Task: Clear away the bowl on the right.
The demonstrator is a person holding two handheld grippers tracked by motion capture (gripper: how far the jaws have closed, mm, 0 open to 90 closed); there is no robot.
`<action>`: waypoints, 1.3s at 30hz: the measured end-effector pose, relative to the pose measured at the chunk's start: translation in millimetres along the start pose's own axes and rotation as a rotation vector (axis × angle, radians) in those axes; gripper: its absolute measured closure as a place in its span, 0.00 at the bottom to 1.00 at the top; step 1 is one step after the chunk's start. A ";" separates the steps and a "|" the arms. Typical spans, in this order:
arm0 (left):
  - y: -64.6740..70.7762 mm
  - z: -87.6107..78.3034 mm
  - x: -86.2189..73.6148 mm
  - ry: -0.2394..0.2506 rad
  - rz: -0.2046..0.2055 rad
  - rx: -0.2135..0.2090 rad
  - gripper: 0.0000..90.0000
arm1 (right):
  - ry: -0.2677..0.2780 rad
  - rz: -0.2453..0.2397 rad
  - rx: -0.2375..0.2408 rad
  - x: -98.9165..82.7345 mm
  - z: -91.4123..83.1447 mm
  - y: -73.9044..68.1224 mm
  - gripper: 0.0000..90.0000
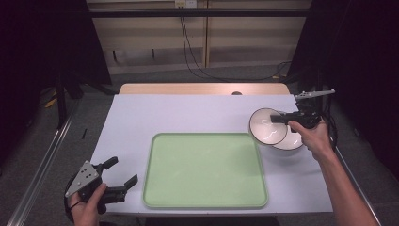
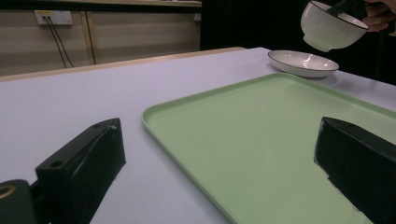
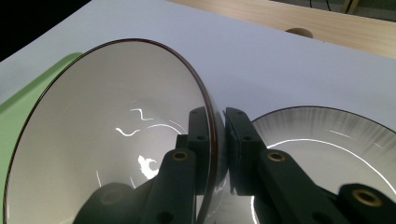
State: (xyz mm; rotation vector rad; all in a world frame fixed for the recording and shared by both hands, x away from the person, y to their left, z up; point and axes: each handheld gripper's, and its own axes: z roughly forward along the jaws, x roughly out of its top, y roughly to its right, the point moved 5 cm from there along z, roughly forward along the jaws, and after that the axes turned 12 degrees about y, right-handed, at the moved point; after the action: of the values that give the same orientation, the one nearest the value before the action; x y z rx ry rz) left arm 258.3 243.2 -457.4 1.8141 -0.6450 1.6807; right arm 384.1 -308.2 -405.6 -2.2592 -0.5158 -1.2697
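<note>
A white bowl (image 1: 267, 126) with a dark rim hangs in the air at the table's right side, just off the tray's far right corner. My right gripper (image 1: 278, 119) is shut on the bowl's (image 3: 107, 140) rim, one jaw inside and one outside. From the left gripper view the bowl (image 2: 327, 28) hangs above a shallow white plate (image 2: 303, 63). That plate (image 1: 292, 141) lies flat on the table, partly under the bowl. My left gripper (image 1: 124, 173) stands open near the table's front left corner, beside the tray, nothing between its jaws.
A large light-green tray (image 1: 205, 170) lies in the middle of the white table top (image 1: 188, 115). A wooden strip (image 1: 202, 89) runs along the far edge. Cables hang down the wall behind.
</note>
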 end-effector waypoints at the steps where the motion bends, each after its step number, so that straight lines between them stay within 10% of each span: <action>1: 0.1 0.1 -0.2 -0.001 0.001 -0.001 0.02 | -0.002 -0.002 0.008 -0.1 1.1 -1.4 0.91; 39: -1.3 2.0 -1.6 -0.012 0.002 0.021 0.02 | -0.123 0.041 0.032 -8.6 64.6 -11.4 0.91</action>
State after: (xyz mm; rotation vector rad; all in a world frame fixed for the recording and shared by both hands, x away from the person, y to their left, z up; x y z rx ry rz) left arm 260.5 242.7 -459.2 1.8404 -0.6361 1.6849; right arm 417.5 -261.9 -439.0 -2.3193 -0.5277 -1.1001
